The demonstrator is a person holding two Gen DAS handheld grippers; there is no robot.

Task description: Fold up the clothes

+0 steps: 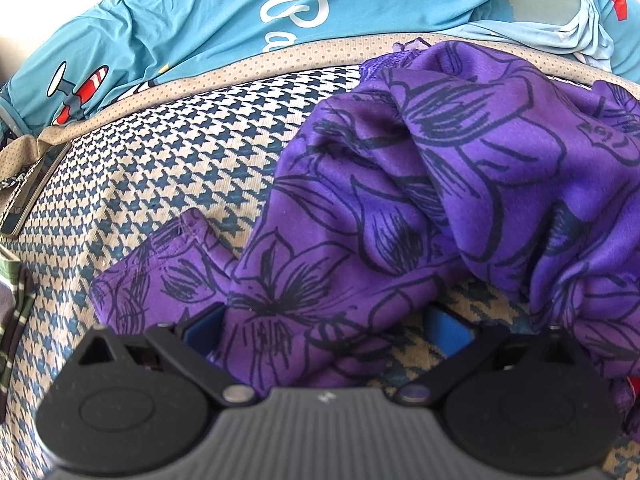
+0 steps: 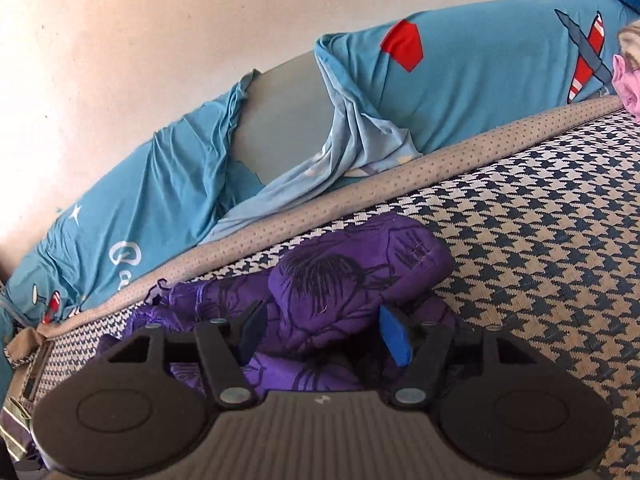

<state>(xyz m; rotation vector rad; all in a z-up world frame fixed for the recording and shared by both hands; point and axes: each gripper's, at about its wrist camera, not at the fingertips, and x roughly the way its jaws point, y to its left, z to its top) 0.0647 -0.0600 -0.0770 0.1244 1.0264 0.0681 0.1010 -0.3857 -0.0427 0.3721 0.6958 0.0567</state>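
Note:
A purple garment (image 1: 440, 168) with black flower outlines lies bunched on a houndstooth mattress (image 1: 160, 168). In the left wrist view it fills the right half, and a flat hemmed part reaches down to the left. My left gripper (image 1: 326, 328) stands open low over that flat part, its blue pads (image 1: 202, 326) wide apart with cloth lying between them. In the right wrist view my right gripper (image 2: 322, 334) is shut on a thick bunched fold of the purple garment (image 2: 340, 280), which rises between its pads (image 2: 394, 338) near the mattress edge (image 2: 400, 184).
A blue cartoon-print sheet (image 2: 480, 80) covers a long cushion against the pale wall (image 2: 160, 40) beyond the beige dotted mattress border (image 1: 240, 64). Pink cloth (image 2: 628, 84) lies at the far right. A green striped fabric (image 1: 16, 312) and a label strap (image 1: 32, 196) sit at the left.

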